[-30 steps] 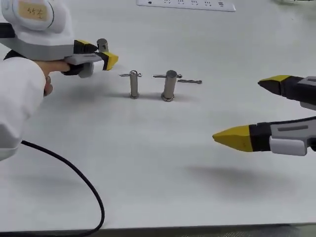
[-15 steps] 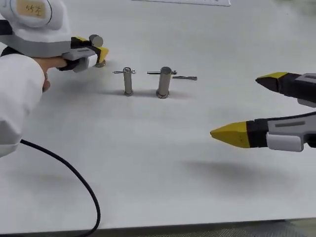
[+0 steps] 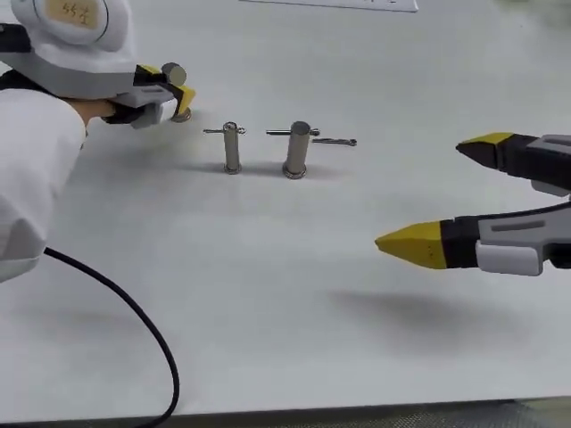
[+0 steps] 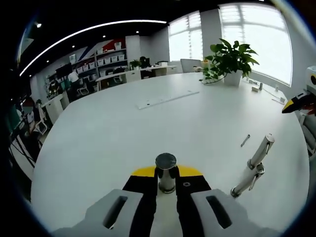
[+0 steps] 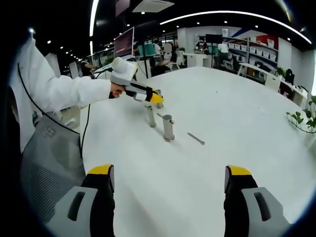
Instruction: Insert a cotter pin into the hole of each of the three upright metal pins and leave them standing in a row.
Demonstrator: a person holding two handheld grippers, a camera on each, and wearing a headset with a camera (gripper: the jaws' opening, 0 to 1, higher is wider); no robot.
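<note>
1. The left gripper [image 4: 166, 173] is clamped on the third metal pin [image 3: 175, 75]. The jaws pinch the shaft just under the head, and the pin looks roughly upright. I'd hold that angle and not roll the wrist.
2. From the head view I can't tell if its base is touching the table [image 3: 268, 294] yet. So I'd lower it gently till it sits flat, and only then let go.
3. Line it up with the two standing ones. The slim pin [image 3: 232, 152] is nearest, and the fat pin [image 3: 297, 153] is just beside it on the far side. Both look like they've got a cotter through the top already. Park it near the slim one but apart, so opening the jaws doesn't knock it over.
4. The right gripper [image 3: 419, 193] hangs wide open and empty, well off to the right.
5. The loose cotter pin [image 3: 335, 141] lies flat behind the fat pin. That's probably the right gripper's pickup. It's skinny, so a tip pinch would suit it better than a full grab.
</note>
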